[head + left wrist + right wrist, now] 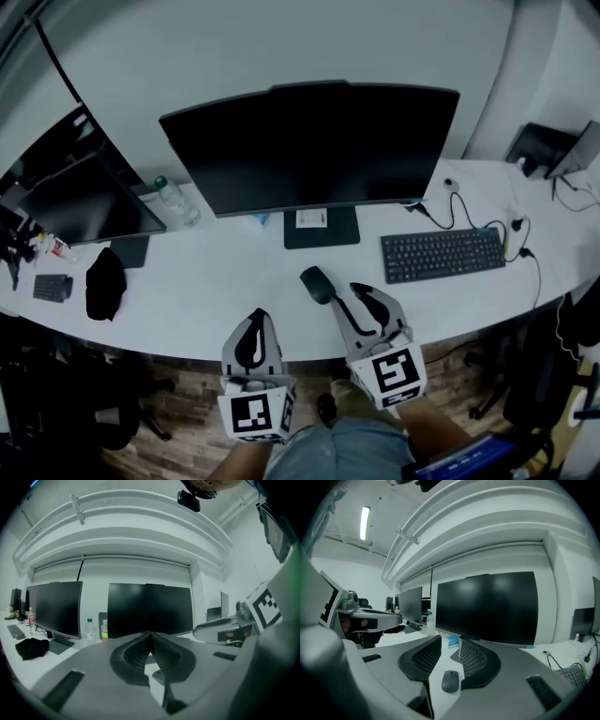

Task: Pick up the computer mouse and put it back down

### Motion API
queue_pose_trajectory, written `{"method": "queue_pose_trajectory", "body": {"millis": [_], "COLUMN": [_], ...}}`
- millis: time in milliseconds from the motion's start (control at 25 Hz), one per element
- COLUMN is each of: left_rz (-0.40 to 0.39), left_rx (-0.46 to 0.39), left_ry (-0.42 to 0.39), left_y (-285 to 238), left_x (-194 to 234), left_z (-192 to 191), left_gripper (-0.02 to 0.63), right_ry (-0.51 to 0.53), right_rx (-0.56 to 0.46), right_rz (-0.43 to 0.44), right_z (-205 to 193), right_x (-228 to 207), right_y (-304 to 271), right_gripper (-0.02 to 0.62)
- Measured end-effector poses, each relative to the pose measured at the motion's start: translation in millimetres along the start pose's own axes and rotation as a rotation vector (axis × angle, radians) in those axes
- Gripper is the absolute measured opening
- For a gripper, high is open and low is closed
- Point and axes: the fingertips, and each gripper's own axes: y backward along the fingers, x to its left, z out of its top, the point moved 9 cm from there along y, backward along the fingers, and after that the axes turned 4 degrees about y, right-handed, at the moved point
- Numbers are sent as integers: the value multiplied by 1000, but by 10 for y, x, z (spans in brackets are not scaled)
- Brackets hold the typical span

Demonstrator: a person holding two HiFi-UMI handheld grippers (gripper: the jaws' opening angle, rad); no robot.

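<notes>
On the worktop (216, 281), a computer mouse (317, 284) waits before the monitor (309, 150).
It lies untouched just in front of the monitor's stand; the right claw (451, 641), jaws parted, points at it, seemingly lined up to straddle it. The left claw (150, 634), clenched empty, looks idle beside it.

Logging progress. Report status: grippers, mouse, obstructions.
Left gripper shut, empty. Right gripper open, mouse on the desk, lined up between its jaws, not gripped. Nothing in the way; keyboard well clear.
</notes>
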Motion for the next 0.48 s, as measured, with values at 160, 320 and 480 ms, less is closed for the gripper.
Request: {"method": "queue_pose_trajectory", "body": {"millis": [160,320,480], "left_rz": [19,37,62], "left_rx": [22,24,33], "left_ry": [-2,-26,-38], "left_y": [-265,-515,-704], "left_x": [24,28,13], "left_z": [-9,32,108], "left_gripper": [8,8,8], "right_ry": [-10,-23,-35], "right_rx": [15,7,-21], "right_rz": [29,54,87], "right_z": [-70,-69,1], "right_x": [-160,-340,-470], "right_y": [-257,-497,-687], "right_gripper": [135,138,143]}}
